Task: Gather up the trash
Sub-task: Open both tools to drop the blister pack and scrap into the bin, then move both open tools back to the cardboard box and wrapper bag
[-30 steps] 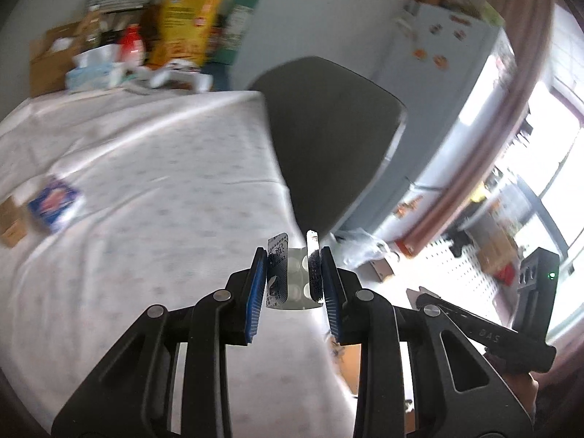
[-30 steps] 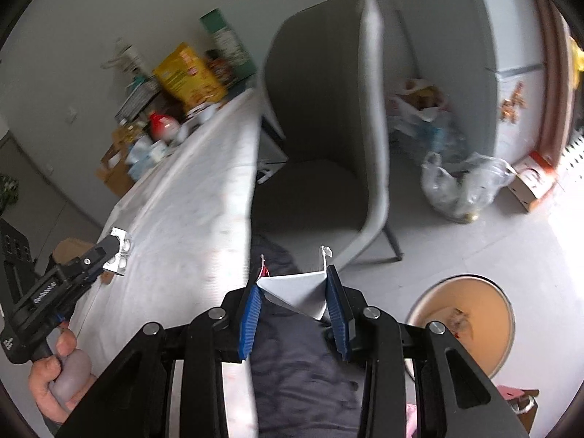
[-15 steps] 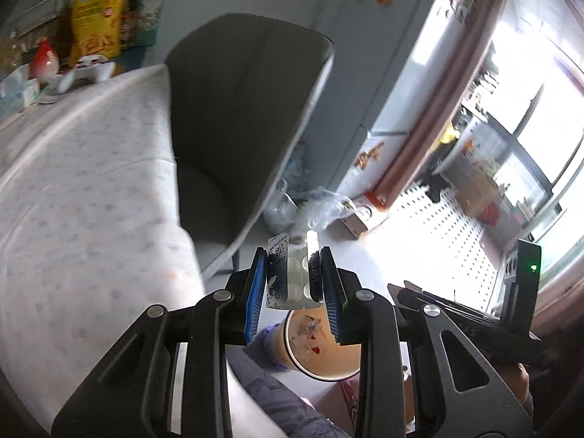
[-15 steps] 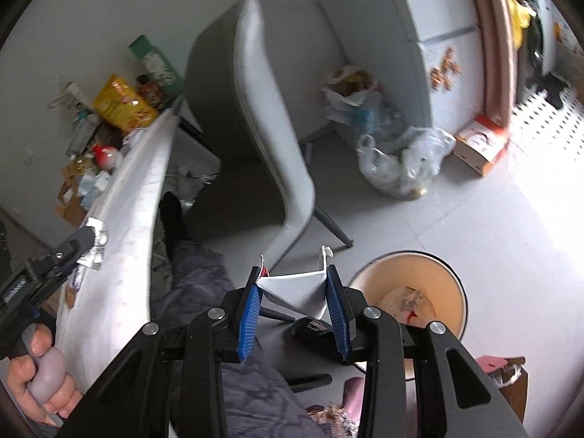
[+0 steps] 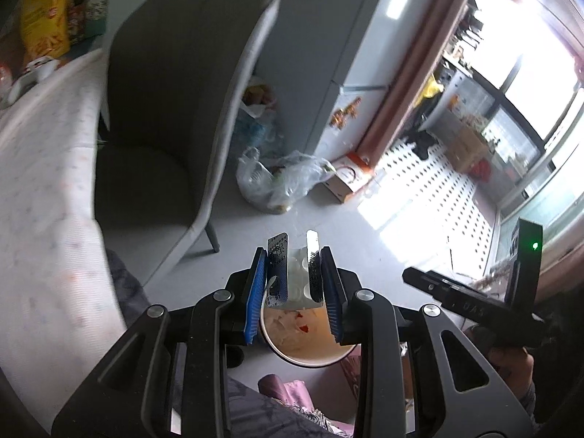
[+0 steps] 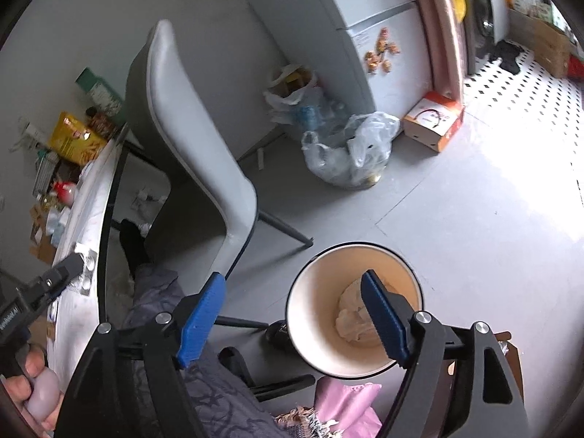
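left wrist view: the left gripper pinches an empty blister pack directly above the round bin on the floor. the right gripper gapes wide, holding nothing, over that same bin, crumpled paper inside.

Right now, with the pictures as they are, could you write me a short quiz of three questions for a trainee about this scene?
1. True or false: the right tool is shut on a piece of paper.
2. What does the left tool hold? A) a blister pack B) a yellow snack bag C) a spoon
3. Fill in: the trash bin on the floor already holds crumpled ____.

Key:
1. False. Its jaws stand wide apart and empty above the bin.
2. A, the blister pack, pinched upright between the blue pads.
3. Paper, pale and crumpled, at the bottom of the bin.
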The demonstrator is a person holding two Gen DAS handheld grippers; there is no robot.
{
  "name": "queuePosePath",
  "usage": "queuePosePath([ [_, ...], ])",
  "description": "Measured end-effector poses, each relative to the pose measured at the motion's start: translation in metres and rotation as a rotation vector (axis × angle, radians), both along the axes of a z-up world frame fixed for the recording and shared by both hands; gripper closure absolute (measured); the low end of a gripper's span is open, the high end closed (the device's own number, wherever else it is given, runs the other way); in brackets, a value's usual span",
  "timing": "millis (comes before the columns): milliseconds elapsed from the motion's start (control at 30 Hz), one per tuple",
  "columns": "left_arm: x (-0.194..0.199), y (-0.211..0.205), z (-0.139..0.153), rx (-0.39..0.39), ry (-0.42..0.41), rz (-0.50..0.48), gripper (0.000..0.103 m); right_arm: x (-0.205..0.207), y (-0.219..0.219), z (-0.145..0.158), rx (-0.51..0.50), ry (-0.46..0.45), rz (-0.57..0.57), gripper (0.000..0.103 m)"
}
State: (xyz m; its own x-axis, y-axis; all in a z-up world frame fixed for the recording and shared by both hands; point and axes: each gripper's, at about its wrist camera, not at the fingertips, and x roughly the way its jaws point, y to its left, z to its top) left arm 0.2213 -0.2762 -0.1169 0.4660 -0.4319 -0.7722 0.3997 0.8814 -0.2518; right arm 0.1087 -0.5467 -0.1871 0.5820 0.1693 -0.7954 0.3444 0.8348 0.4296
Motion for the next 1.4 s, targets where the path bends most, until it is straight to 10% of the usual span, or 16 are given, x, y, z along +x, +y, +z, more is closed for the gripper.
queuePosePath([
  [433,0.001,-0.08,-0.039,0.008,0.125,-0.171,0.069,-0.031,-0.055,0.008,-0.019,-0.019,-0.121,0.025],
  [567,0.002,-0.09,-0.04,-0.029,0.132,-0.19,0.016,-0.034,-0.058,0.006,-0.017,-0.018,-0.129,0.025],
  [667,0.003,-0.077,-0.034,-0.04,0.102,-0.138,0.008,-0.033,-0.057,0.005,-0.012,-0.016,-0.124,0.025],
  [1400,0.011,0.106,0.028,-0.121,-0.007,0.218,0.006,0.002,0.021,0.033,-0.022,-0.072,0.03,0.01],
])
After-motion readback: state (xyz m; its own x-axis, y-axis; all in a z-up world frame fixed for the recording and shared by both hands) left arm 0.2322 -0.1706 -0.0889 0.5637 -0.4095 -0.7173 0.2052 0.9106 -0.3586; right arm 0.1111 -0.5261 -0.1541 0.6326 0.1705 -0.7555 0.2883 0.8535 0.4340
